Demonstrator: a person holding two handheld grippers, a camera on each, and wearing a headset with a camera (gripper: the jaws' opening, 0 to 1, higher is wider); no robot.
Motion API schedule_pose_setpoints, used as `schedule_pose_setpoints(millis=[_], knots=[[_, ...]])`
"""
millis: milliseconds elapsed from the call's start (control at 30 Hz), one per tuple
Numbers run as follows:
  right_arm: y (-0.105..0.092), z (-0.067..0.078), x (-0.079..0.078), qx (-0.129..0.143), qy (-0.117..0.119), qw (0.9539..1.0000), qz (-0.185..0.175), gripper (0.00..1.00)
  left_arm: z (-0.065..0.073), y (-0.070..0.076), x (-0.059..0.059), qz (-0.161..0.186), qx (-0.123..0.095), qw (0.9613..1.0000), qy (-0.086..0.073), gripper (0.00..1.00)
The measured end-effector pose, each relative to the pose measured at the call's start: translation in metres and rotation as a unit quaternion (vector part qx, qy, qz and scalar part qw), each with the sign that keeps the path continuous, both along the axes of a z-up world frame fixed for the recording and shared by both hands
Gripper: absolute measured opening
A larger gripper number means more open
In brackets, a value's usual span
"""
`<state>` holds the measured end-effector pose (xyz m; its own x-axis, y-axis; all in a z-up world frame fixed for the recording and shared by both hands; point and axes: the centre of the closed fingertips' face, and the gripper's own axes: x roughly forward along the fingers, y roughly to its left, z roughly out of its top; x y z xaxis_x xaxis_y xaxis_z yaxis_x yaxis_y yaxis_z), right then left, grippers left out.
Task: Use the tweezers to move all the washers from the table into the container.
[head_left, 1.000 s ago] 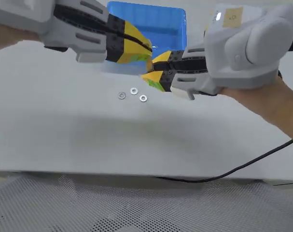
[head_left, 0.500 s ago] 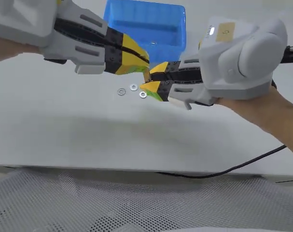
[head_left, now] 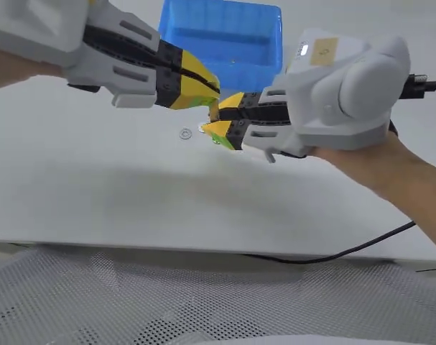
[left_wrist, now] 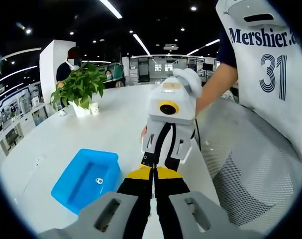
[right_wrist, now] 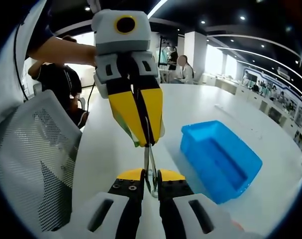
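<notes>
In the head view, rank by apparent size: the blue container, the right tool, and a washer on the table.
1. Right tool, though nearness to the camera inflates it.
2. Blue container.
3. Washer.

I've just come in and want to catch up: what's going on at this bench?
A person holds a gripper in each hand over a white table. The left gripper is shut on thin metal tweezers, whose other end sits between the jaws of the right gripper; whether those jaws grip it is unclear. A washer lies on the table near the gripper tips, and another washer already lies in the blue container.
</notes>
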<state>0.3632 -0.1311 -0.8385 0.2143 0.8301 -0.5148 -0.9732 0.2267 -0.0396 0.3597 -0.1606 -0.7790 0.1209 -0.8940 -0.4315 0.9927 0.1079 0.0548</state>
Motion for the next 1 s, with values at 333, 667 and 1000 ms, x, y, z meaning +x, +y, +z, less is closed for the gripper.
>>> schedule_pose_setpoints(millis=[333,667,1000], knots=[[-0.0013,-0.005,0.0019,0.0,0.009,1.0,-0.003,0.12,-0.0044,-0.0021,0.0007,-0.005,0.007,1.0,0.002,0.03],[-0.0038,-0.0071,0.0021,-0.002,0.013,0.9999,-0.004,0.12,-0.0062,-0.0044,0.0009,-0.008,0.008,0.9999,0.007,0.03],[-0.0054,-0.0076,0.0024,-0.001,0.017,0.9998,-0.004,0.12,-0.0063,-0.0059,0.0007,-0.013,0.012,0.9998,0.007,0.03]])
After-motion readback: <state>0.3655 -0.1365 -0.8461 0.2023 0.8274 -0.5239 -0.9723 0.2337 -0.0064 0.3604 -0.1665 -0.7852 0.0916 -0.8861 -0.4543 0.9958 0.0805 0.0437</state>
